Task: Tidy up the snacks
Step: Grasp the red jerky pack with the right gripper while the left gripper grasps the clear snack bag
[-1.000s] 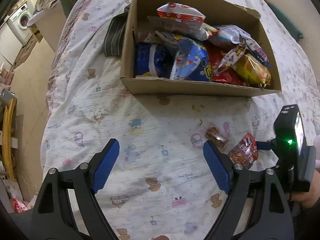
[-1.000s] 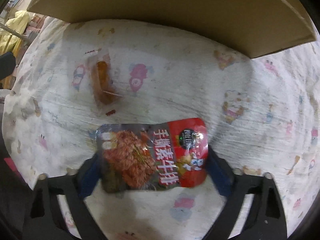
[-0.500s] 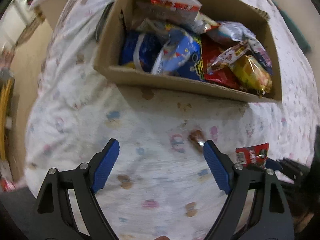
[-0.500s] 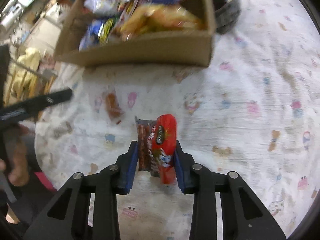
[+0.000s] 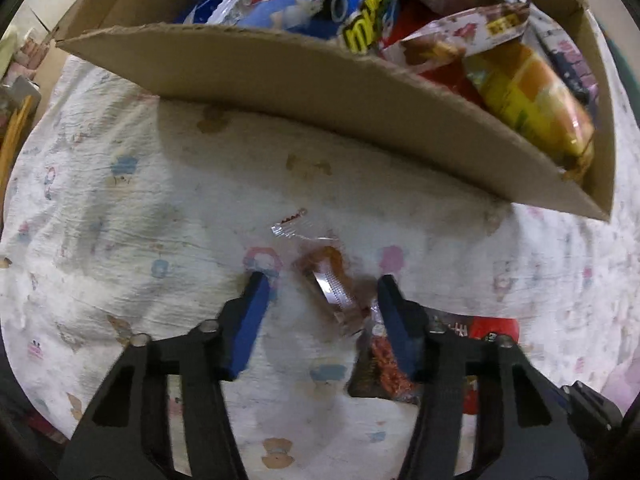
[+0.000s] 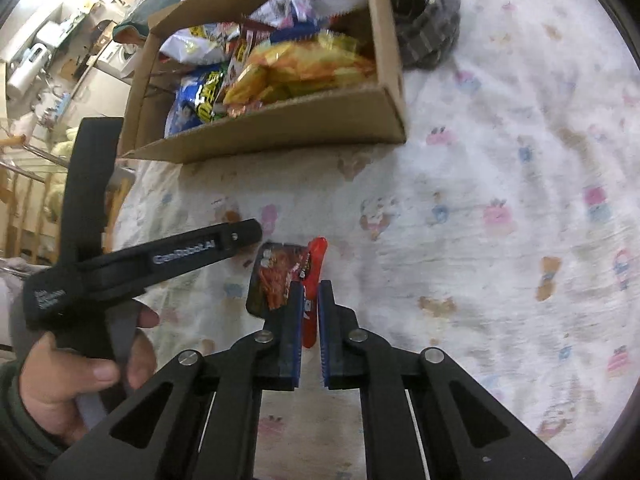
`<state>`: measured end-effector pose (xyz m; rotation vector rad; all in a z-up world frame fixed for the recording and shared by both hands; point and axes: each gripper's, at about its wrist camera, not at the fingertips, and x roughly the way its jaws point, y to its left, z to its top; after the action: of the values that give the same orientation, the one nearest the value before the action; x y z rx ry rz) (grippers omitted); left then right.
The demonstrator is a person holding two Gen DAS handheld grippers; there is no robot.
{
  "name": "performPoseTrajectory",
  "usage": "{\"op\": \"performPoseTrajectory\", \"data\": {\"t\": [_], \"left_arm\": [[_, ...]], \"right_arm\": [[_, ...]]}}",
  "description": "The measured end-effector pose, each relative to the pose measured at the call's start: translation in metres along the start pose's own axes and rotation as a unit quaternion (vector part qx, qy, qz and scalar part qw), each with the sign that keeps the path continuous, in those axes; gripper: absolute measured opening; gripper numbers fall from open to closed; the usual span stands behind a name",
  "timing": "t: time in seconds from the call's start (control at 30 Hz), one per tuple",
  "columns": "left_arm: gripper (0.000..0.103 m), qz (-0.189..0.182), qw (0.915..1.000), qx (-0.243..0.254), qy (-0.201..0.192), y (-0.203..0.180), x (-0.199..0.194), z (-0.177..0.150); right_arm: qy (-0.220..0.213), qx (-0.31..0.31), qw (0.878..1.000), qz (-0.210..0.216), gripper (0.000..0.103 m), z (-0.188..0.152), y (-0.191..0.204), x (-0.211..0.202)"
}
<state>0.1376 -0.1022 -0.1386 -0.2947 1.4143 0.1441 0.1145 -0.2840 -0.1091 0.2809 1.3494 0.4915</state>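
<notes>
A cartoon-printed bedsheet (image 6: pixel 500 184) carries the cardboard box (image 6: pixel 280 124).

We read white lettering, "GenRobot.AI", along the black arm of the left gripper (image 6: pixel 252 236), left of the right gripper's fingers. Beyond the left gripper, a blue snack bag (image 5: pixel 320 4) in the cardboard box (image 5: pixel 280 92) shows yellow letters, partly hidden, seemingly "mi". Other print is too blurred to read.

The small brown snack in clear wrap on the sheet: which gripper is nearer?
Left. The left gripper straddles the brown snack, jaws closing. The right gripper sits beside it, shut on the red packet.
</notes>
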Motion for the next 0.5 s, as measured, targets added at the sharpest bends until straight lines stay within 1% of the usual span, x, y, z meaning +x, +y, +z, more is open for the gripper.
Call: {"op": "performPoseTrajectory", "data": {"t": [0.03,0.07,0.13,0.23,0.37,0.5], "left_arm": [[0.029,0.003,1.0000,0.002,-0.001,0.002,0.000,0.000],[0.018,0.005,1.0000,0.003,-0.002,0.004,-0.001,0.000],[0.016,-0.001,0.9999,0.016,-0.002,0.011,-0.002,0.001],[0.016,0.003,0.9993,0.037,-0.001,0.021,-0.005,0.000],[0.016,-0.003,0.9987,0.051,0.000,0.038,-0.012,-0.002],[0.015,0.001,0.9973,0.071,-0.021,0.057,-0.035,0.001]], "right_arm": [[0.007,0.013,1.000,0.012,0.008,0.000,-0.003,0.005],[0.016,0.019,1.000,0.018,0.009,0.000,-0.003,0.009],[0.035,0.038,0.998,0.032,0.012,0.001,-0.005,0.021],[0.053,0.045,0.996,0.049,0.012,0.002,-0.002,0.035],[0.067,0.049,0.996,0.031,0.013,0.003,-0.001,0.046],[0.081,0.049,0.995,0.023,0.013,0.003,0.000,0.055]]}}
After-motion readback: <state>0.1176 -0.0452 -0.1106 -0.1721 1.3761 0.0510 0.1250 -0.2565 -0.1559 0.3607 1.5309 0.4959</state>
